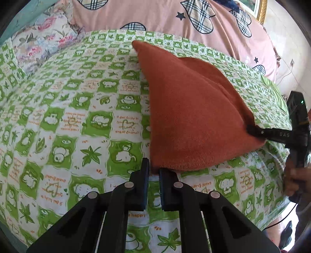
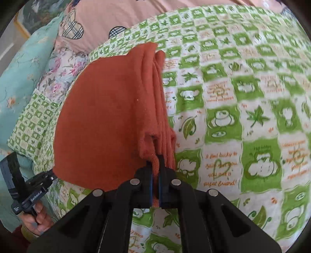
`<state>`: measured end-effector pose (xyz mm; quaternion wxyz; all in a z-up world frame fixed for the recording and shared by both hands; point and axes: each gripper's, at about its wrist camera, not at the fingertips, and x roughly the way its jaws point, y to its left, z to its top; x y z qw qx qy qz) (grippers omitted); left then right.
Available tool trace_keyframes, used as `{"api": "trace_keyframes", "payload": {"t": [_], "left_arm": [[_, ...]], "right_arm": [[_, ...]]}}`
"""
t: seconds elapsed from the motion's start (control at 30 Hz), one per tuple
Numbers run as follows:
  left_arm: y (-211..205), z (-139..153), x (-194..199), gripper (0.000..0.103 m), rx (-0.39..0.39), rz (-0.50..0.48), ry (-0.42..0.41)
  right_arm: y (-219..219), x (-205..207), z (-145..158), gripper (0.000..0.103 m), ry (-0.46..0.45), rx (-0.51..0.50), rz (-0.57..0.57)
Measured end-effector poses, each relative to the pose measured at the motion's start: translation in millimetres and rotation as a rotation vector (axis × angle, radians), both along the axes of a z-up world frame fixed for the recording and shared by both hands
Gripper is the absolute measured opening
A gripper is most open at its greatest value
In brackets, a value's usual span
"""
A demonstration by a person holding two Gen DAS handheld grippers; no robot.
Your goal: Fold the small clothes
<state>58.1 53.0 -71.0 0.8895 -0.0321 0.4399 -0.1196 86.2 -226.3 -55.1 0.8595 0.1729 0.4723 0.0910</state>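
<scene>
A rust-orange cloth (image 1: 190, 109) is lifted off the green frog-print bedsheet (image 1: 77, 120) and held at two corners. My left gripper (image 1: 154, 171) has its jaws a narrow gap apart around the cloth's near lower corner; I cannot tell whether they pinch it. My right gripper (image 2: 155, 165) is shut on another corner, where several layers of the cloth (image 2: 108, 116) bunch between the pads. The right gripper also shows in the left wrist view (image 1: 250, 129), clamped on the cloth's right tip. The left gripper shows in the right wrist view (image 2: 52, 175) at the cloth's lower left edge.
A pink quilt with plaid hearts (image 1: 175, 17) lies along the far side of the bed. A floral pillow (image 1: 44, 40) and a teal pillow (image 2: 21, 74) sit at the head. A gold picture frame (image 1: 261, 9) hangs on the wall. A hand (image 2: 37, 218) grips the left tool's handle.
</scene>
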Motion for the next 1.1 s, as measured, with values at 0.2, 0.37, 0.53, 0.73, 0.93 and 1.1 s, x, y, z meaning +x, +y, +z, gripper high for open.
{"api": "trace_keyframes", "payload": {"t": [0.2, 0.37, 0.53, 0.73, 0.93, 1.1], "left_arm": [[5, 20, -18, 0.009, 0.000, -0.105, 0.005], [14, 54, -29, 0.009, -0.109, -0.204, -0.069], [-8, 54, 8, 0.009, -0.173, -0.247, -0.073], [-24, 25, 37, 0.007, -0.175, -0.270, 0.007], [-28, 1, 45, 0.005, -0.166, -0.253, 0.065], [-29, 15, 47, 0.005, -0.160, -0.252, 0.079]], "right_arm": [[-7, -7, 27, 0.015, 0.022, 0.005, 0.005], [-16, 12, 58, 0.027, -0.052, 0.054, -0.015], [-9, 86, 54, 0.050, -0.070, 0.057, -0.034], [-7, 144, 34, 0.014, -0.015, 0.068, -0.016], [-2, 149, 17, 0.013, -0.008, -0.094, -0.027], [-18, 125, 47, 0.035, -0.075, -0.066, -0.128]]}}
